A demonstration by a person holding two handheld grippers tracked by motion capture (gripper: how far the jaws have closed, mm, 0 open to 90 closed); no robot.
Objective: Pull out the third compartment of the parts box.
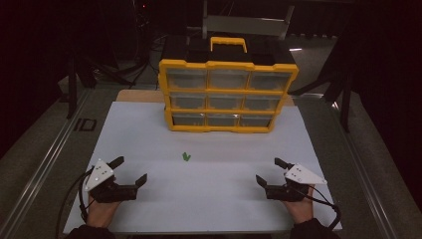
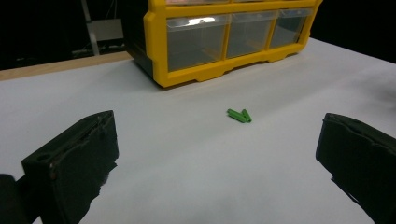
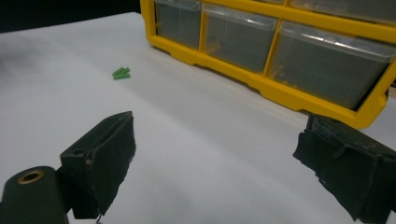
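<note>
While both hands rest at the near edge of the white sheet [image 1: 149, 124], left gripper [image 1: 132, 172] at 7 o'clock and right gripper [image 1: 268, 172] at 5 o'clock, both have jaws spread wide, gripping nothing. Two small green pegs [image 1: 186, 157] lie touching at centre, between them. Yellow drawer cabinet [image 1: 228, 94] stands at 12 o'clock, drawers closed.

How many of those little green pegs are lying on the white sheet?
2. The green pegs lie side by side, touching at one end, on the white sheet in front of the yellow drawer cabinet, between the two grippers.
</note>
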